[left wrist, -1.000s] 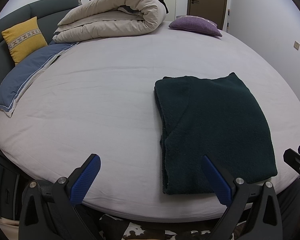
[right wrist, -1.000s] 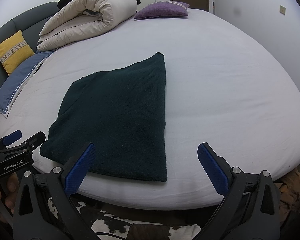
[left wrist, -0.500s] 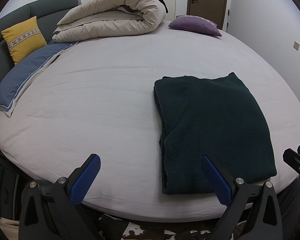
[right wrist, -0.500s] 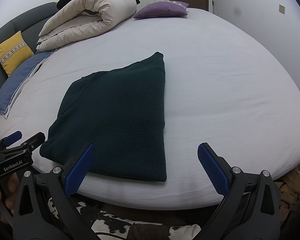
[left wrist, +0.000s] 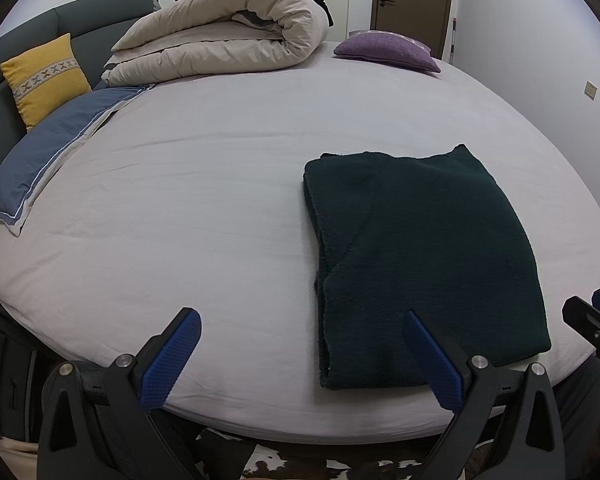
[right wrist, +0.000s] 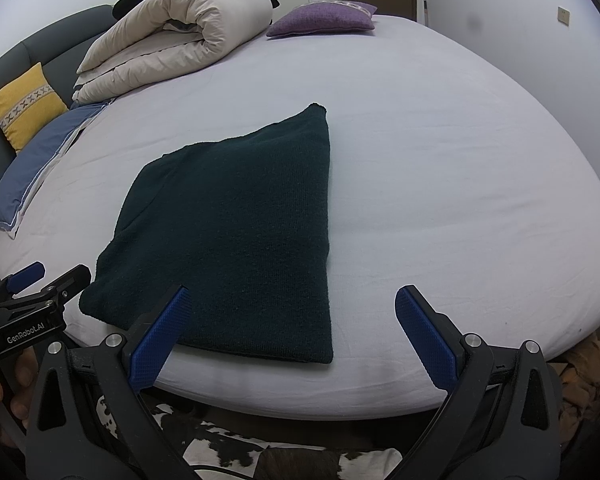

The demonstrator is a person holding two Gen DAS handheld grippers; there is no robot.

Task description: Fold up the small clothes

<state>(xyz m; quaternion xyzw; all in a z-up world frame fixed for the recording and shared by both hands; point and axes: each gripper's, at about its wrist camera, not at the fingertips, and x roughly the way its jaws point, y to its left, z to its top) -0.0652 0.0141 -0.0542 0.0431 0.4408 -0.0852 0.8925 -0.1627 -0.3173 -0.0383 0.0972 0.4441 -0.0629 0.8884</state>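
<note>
Both your grippers, left gripper (left wrist: pixel 300 354) and right gripper (right wrist: pixel 290 330), stand spread and empty; dark green sweater (right wrist: pixel 236 236) lies folded on bed sheet (left wrist: pixel 180 200), seemingly finished.

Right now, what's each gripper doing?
Left gripper: open, holding nothing.
Right gripper: open, holding nothing, above the dark green garment's near edge.
</note>
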